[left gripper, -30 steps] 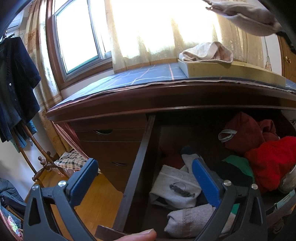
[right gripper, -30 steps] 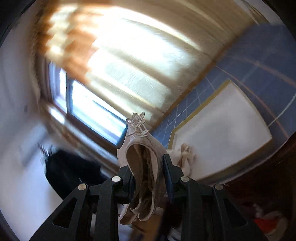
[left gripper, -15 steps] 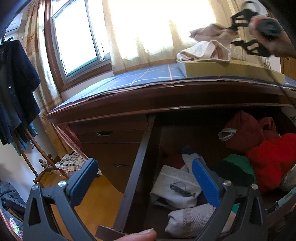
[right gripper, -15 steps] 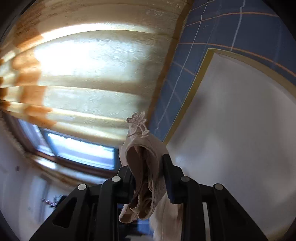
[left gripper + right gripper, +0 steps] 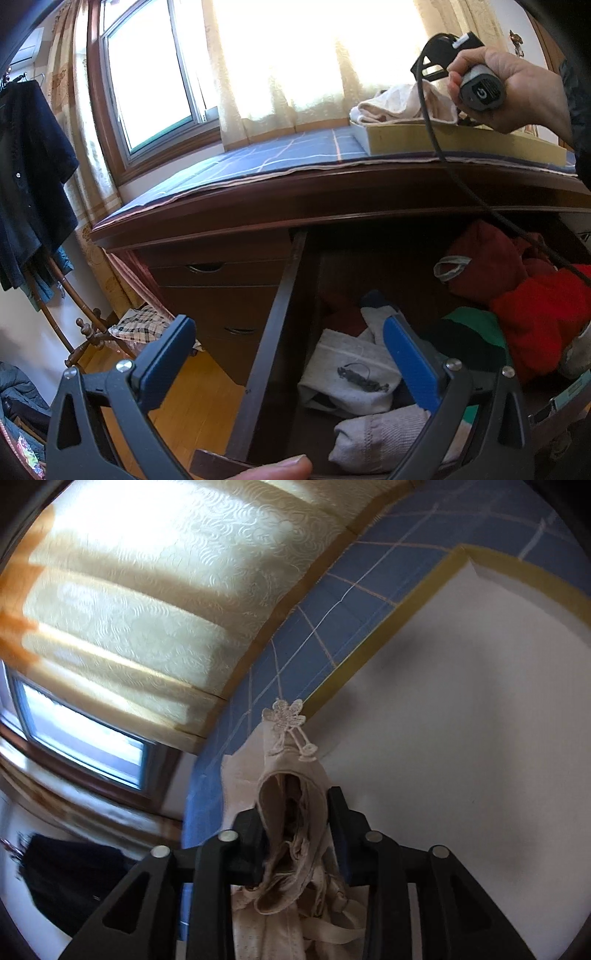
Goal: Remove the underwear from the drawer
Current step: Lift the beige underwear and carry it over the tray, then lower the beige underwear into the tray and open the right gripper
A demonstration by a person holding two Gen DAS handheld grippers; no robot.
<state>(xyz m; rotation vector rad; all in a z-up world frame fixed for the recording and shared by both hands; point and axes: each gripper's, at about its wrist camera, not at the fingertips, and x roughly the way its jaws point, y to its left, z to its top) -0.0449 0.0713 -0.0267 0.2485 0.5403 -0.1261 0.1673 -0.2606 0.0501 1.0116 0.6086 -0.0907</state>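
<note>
Beige lace-trimmed underwear (image 5: 291,812) hung limp between right gripper (image 5: 295,823) jaws, which had just been opening, over white foam pad (image 5: 461,738) on far dresser top. We reckoned it light, soft, snaggy; pinch bunched middle. Left gripper (image 5: 288,354) gaped wide, empty, near open wooden drawer (image 5: 273,314).

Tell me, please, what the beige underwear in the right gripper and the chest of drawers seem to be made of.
Beige underwear: seemingly thin, soft fabric, matte; it folds limply and carries a lace flower trim.
Chest of drawers: probably wood or wood veneer, dark reddish-brown with a slight gloss; light reflects along its top edge, though no grain is clear.
</note>
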